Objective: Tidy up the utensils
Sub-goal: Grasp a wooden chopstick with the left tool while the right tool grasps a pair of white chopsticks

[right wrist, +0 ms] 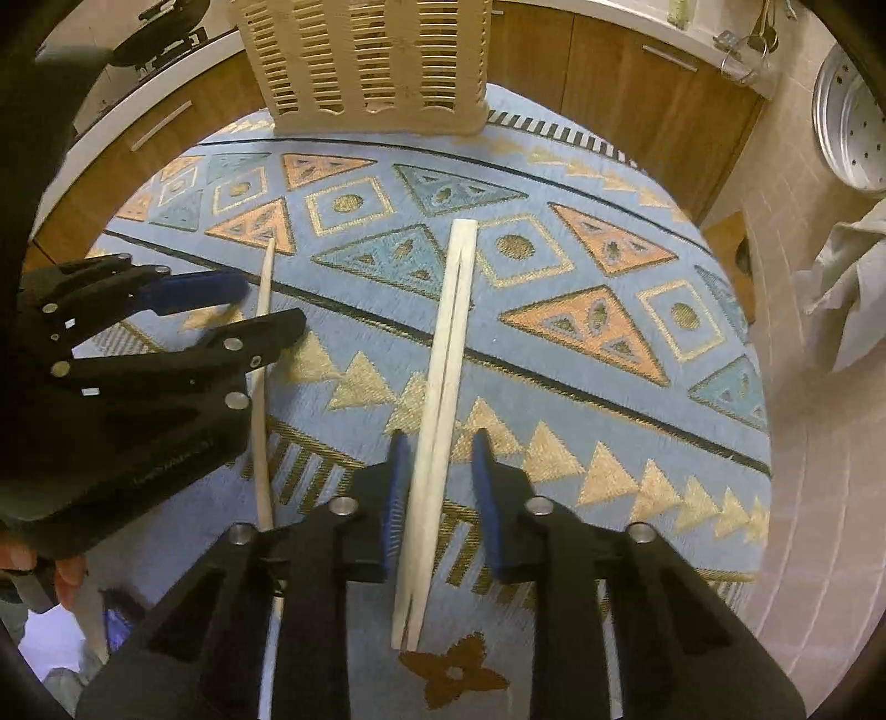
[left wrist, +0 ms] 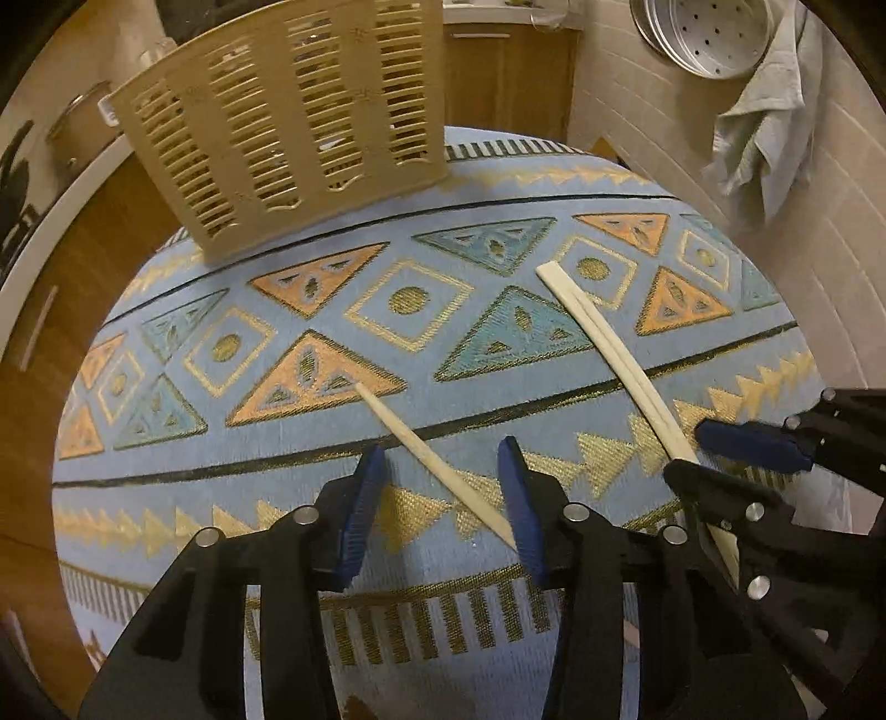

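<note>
Below, two views of one round desk (left wrist: 183, 487) covered by a blue cloth with orange and teal triangles. Left tongs (left wrist: 443, 487): jaws part-open, straddling the thin end of a single chopstick (left wrist: 426, 448) that lies flat on the cloth; its tip sits against the inner face of the right-hand blue pad, while the left-hand pad (left wrist: 360, 515) stands clear of it, so no grip is shown. Right tongs (right wrist: 437, 487): jaws narrow, set on either side of a joined pair of chopsticks (right wrist: 448, 343), also flat on the cloth; the left blue pad (right wrist: 396, 498) is touching or just beside the wood, and a sliver of cloth shows between the wood and the other pad, so whether the pair is pinched cannot be told. The pair runs from a split end near the camera to its joined end toward the middle of the desk. Single chopstick and pair lie near each other, not touching. A beige slatted utensil basket (left wrist: 288, 116) stands upright at the far edge of the desk, well apart from both. On the tiled wall at the right hang a perforated metal tray (left wrist: 703, 33) and a pale towel (left wrist: 758, 122).
</note>
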A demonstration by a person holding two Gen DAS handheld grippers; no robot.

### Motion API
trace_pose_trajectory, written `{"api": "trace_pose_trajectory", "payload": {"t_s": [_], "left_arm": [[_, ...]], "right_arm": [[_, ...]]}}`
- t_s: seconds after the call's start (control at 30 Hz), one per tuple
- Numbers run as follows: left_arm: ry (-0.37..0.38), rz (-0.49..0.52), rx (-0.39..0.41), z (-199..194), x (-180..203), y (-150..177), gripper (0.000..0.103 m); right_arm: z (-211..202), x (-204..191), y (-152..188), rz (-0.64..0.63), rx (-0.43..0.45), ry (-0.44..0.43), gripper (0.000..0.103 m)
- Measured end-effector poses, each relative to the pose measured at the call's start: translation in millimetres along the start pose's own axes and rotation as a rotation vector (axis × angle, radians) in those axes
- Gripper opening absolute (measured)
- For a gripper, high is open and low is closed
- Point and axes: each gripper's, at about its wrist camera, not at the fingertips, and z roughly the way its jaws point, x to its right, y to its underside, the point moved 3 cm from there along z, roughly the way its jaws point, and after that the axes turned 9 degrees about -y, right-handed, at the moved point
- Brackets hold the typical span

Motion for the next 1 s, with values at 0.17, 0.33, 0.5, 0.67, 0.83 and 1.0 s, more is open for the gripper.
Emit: {"api": "trace_pose_trajectory", "payload": {"t_s": [0.17, 0.33, 0.5, 0.67, 0.83, 1.0], "left_arm": [[0.003, 0.034, 0.008, 3.8, -6.3, -6.5, 0.015], [0.059, 0.134, 0.02, 1.4, -17.5, -2.5, 0.01], [0.098, 0.19, 0.006, -2.4, -29.4, 9.4, 0.006], [0.208, 0.171, -0.022, -4.1, -54.1, 21.5, 0.006], [0.328, 0.127, -0.069, -0.9, -76.5, 25.1, 0.006], [0.362, 0.103, -0.108, 3.4, -79.9, 21.4, 0.007]], "right_arm": [[-1.9, 1.8, 0.1, 0.021, 0.001, -0.012, 0.011], [-3.3, 3.9, -0.4, 0.047, -0.007, -0.032, 0.011], [-3.8, 6.2, -1.7, 0.084, -0.004, -0.051, 0.011], [-3.5, 5.5, -3.6, 0.108, 0.007, -0.028, 0.011], [-1.1, 0.0, -4.4, 0.093, 0.0, 0.022, 0.011], [1.4, -1.6, -8.6, 0.076, -0.036, 0.029, 0.014]]}}
